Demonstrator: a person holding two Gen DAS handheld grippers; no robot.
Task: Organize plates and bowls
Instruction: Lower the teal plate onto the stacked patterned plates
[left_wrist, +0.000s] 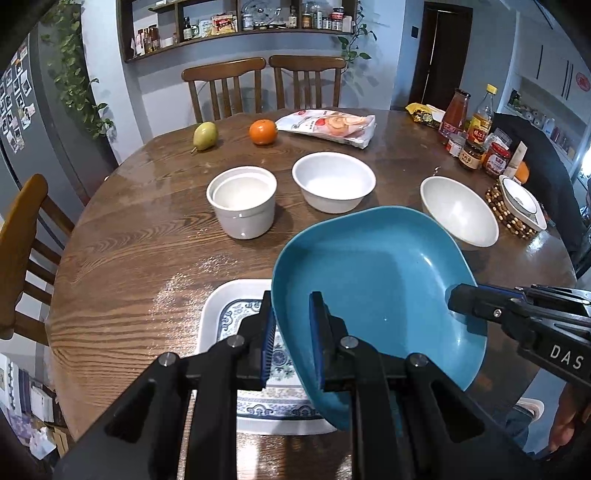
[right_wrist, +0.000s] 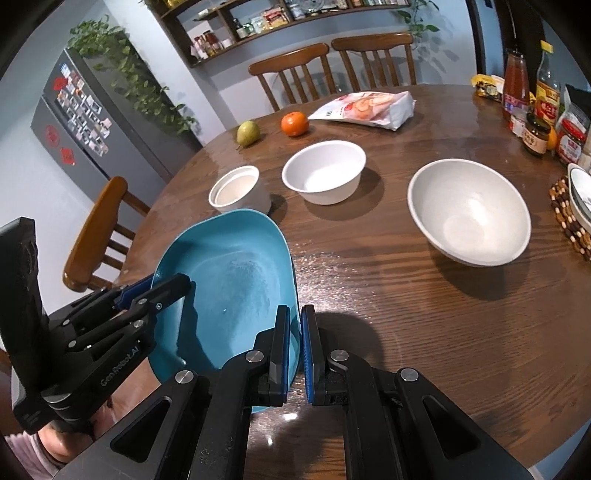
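Above the round wooden table (left_wrist: 147, 258), the left gripper (left_wrist: 293, 332) and right gripper (right_wrist: 295, 350) each clamped the blue plate (left_wrist: 369, 280) by its rim.

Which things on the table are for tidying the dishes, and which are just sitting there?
For the job:
- blue plate, gripped by both tongs, left and right
- patterned white plate
- three white bowls: straight-sided, middle, wide

Just sitting there:
- pear
- orange
- snack bag
- sauce bottles and jars
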